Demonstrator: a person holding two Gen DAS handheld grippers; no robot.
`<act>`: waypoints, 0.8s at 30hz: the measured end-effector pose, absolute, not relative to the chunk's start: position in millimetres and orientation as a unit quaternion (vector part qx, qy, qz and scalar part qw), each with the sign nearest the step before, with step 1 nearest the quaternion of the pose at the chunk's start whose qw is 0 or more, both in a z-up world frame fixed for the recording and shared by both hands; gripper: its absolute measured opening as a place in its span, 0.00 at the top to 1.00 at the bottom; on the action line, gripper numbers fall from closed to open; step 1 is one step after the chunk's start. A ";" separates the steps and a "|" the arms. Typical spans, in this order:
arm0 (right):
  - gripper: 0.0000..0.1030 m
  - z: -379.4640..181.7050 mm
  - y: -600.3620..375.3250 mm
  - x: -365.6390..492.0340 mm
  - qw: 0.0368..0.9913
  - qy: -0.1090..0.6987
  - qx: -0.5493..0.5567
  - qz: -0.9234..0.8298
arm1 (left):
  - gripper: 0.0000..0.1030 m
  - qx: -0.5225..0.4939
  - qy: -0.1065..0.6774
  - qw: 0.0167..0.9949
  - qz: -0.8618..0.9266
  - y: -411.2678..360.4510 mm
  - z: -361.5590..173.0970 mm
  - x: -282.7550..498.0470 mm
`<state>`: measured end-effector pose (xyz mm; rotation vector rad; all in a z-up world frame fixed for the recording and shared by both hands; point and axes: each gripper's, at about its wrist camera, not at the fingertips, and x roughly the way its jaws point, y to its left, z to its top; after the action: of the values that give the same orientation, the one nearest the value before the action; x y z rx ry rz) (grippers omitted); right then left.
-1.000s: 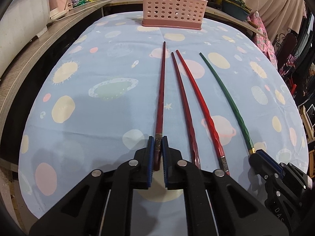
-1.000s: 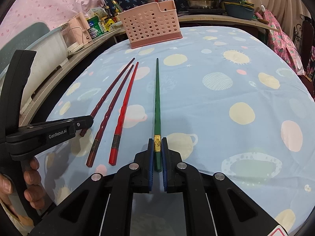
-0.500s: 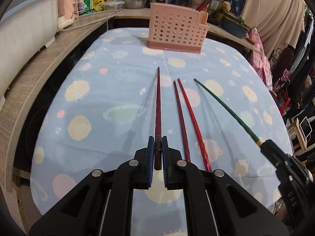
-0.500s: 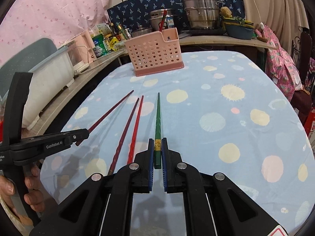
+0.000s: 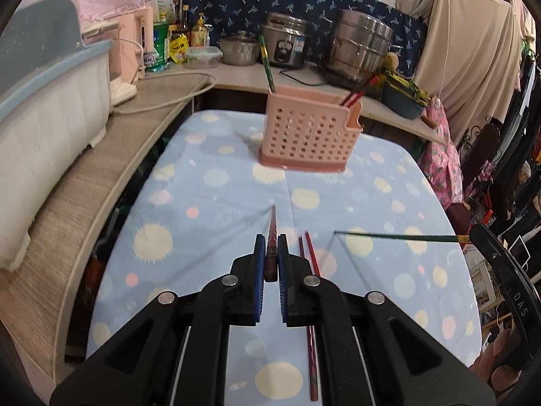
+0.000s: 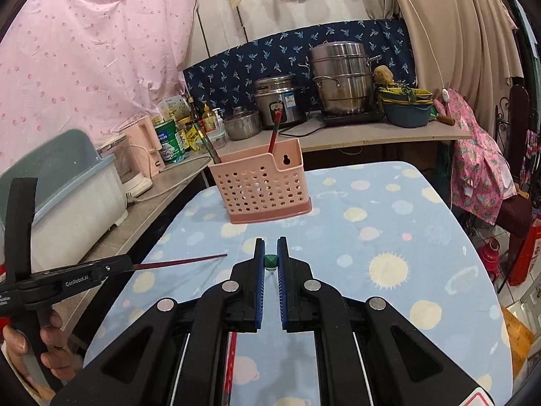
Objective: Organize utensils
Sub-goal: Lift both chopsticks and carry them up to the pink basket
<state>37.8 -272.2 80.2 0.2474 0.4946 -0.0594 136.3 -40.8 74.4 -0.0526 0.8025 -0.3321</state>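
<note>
My left gripper (image 5: 269,253) is shut on a dark red chopstick (image 5: 271,233), lifted off the table and pointing at the pink perforated utensil basket (image 5: 306,135). My right gripper (image 6: 270,257) is shut on a green chopstick (image 6: 270,261), seen end-on; in the left wrist view the green chopstick (image 5: 395,237) lies level in the air at the right. The left gripper (image 6: 111,267) with its red chopstick (image 6: 179,263) shows at the left of the right wrist view. Two red chopsticks (image 5: 309,270) lie on the tablecloth. The basket (image 6: 262,186) holds a green and some red chopsticks.
The table has a blue cloth (image 6: 389,237) with planet prints. A counter (image 5: 101,176) runs along the left and back with a white bin (image 5: 44,128), a kettle, bottles, pots and a rice cooker (image 6: 279,99). Pink clothing (image 6: 480,169) hangs at the right.
Both grippers have lifted their chopsticks off the table and risen. Both chopsticks now point more level toward the basket. The two other red chopsticks stay on the cloth.
</note>
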 end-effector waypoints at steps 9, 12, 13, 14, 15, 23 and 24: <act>0.93 106.5 -280.7 84.0 0.964 0.229 0.134 -0.025 | 0.93 -0.038 0.367 0.915 -0.162 -44.5 111.3 187.1; 0.93 115.6 -281.5 97.1 0.965 0.223 0.133 -0.023 | 0.93 -0.045 0.365 0.916 -0.162 -45.8 121.0 205.6; 0.93 119.3 -282.4 103.2 0.966 0.221 0.134 -0.022 | 0.93 -0.047 0.364 0.916 -0.162 -46.7 123.5 211.0; 0.94 122.4 -282.7 108.1 0.966 0.219 0.134 -0.021 | 0.93 -0.048 0.362 0.917 -0.161 -47.7 126.8 217.3; 0.94 125.6 -283.0 113.1 0.967 0.218 0.134 -0.019 | 0.93 -0.048 0.361 0.918 -0.160 -48.5 129.4 221.7; 0.94 156.3 -283.2 145.3 0.972 0.193 0.133 -0.004 | 0.93 -0.065 0.335 0.926 -0.164 -51.1 166.2 249.9; 0.94 161.6 -283.9 149.5 0.973 0.188 0.134 -0.003 | 0.93 -0.070 0.329 0.927 -0.164 -50.8 172.7 253.6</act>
<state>149.5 -283.9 161.6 0.2700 0.3792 -0.0058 253.6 -50.8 172.7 -0.1429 0.6753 -0.3363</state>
